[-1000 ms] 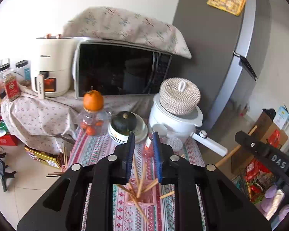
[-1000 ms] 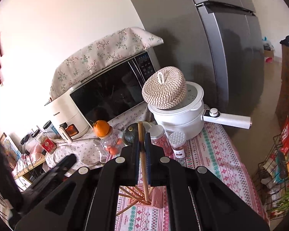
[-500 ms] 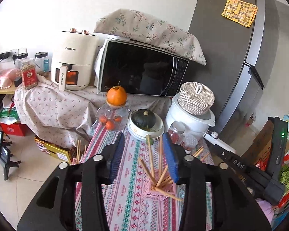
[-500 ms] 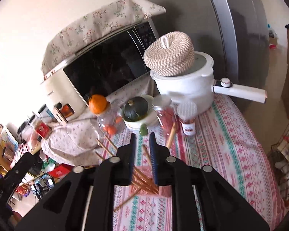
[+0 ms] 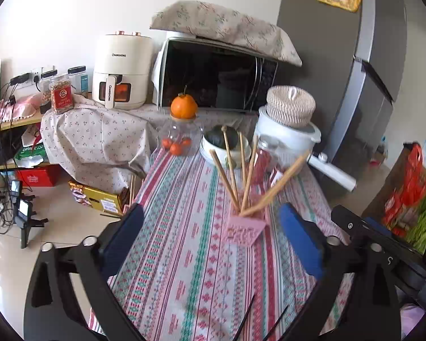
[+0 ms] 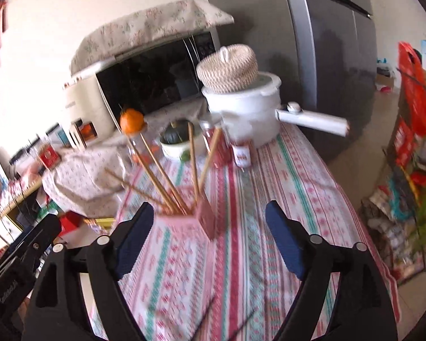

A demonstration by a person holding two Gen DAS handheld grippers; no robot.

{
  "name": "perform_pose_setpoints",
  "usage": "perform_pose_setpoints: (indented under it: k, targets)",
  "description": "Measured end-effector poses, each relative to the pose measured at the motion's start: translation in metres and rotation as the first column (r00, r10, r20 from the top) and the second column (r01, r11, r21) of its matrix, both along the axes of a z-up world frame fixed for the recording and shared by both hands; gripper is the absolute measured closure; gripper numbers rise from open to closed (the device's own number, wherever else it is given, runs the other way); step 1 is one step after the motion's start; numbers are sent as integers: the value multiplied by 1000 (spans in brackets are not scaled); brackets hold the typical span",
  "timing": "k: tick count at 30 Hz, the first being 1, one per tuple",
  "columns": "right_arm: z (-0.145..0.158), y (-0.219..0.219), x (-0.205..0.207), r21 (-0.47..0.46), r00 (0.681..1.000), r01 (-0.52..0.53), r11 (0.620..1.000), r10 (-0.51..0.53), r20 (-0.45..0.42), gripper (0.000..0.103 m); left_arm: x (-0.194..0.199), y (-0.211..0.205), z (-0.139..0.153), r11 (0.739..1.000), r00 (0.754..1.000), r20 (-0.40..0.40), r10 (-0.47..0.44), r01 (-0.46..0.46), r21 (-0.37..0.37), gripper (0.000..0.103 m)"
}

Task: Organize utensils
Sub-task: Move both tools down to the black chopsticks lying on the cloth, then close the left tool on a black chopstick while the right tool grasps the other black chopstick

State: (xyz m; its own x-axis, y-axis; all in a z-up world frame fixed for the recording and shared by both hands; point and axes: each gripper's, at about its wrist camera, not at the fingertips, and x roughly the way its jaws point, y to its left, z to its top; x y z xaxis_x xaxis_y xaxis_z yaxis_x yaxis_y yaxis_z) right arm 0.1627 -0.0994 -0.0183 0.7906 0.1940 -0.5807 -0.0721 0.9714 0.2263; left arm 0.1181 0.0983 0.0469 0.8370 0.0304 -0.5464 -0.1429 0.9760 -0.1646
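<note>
Wooden chopsticks [image 5: 242,176] stand splayed in the pink holder [image 5: 243,228] on the counter [image 5: 179,255]. Left claw [image 5: 210,240] and right claw [image 6: 210,237], jaws just opened wide, grip nothing.

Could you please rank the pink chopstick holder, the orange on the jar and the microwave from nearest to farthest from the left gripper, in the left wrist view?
1. Pink chopstick holder, on the striped cloth just ahead of the left gripper.
2. Orange, atop the jar at the table's far end.
3. Microwave, behind the orange.
</note>
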Motion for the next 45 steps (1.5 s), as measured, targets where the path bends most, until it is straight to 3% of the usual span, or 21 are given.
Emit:
perform_pose_setpoints:
  k: [4, 7, 10, 12, 14, 16, 17, 20, 25, 30, 32, 35, 38, 40, 45]
  targets:
    - [-19, -8, -21, -35, 998, 49, 998, -51, -31, 11, -14, -10, -16, 998, 999, -36, 16, -14, 61, 7]
    - [-35, -14, -36, -97, 994, 85, 992, -91, -57, 7, -23, -10, -29, 998, 998, -66, 22, -17, 63, 7]
    - [-54, -24, -47, -167, 989, 100, 981, -115, -89, 7, -24, -12, -46, 997, 992, -126, 4, 6, 74, 7]
    - [-70, -32, -51, -199, 983, 93, 976, -122, -135, 7, -17, -16, -63, 995, 977, -208, -37, 55, 80, 7]
    - [-91, -45, -55, -211, 972, 76, 974, -120, -203, 7, -7, -21, -83, 992, 948, -307, -84, 110, 68, 7]
    - [-108, -57, -58, -216, 958, 64, 974, -120, -260, 7, 5, -28, -107, 986, 902, -410, -134, 161, 32, 7]
    - [-115, -62, -59, -215, 953, 59, 975, -120, -279, 7, 12, -32, -118, 983, 875, -456, -161, 186, 9, 7]
    - [-137, -77, -65, -203, 938, 43, 978, -109, -330, 7, 32, -51, -155, 960, 764, -597, -246, 275, -44, 8]
    - [-145, -91, -73, -153, 933, 11, 988, -66, -355, 7, 48, -82, -180, 927, 688, -660, -303, 372, -37, 23]
    - [-153, -103, -73, -110, 917, 32, 993, -73, -392, 7, 63, -97, -200, 915, 627, -718, -301, 403, -31, 52]
    - [-156, -104, -73, -95, 909, 37, 995, -73, -410, 7, 63, -99, -200, 909, 638, -709, -301, 417, -11, 66]
    - [-159, -103, -72, -91, 902, 34, 995, -70, -426, 7, 62, -100, -198, 900, 642, -703, -308, 436, 3, 97]
    - [-159, -96, -69, -107, 900, 26, 994, -70, -431, 7, 54, -95, -194, 894, 655, -689, -309, 448, 25, 99]
    - [-158, -91, -67, -115, 898, 26, 993, -74, -433, 7, 47, -90, -191, 905, 676, -674, -298, 424, 25, 99]
    - [-156, -65, -49, -112, 873, 57, 992, -104, -476, 7, 32, -51, -157, 939, 761, -578, -296, 342, -31, 99]
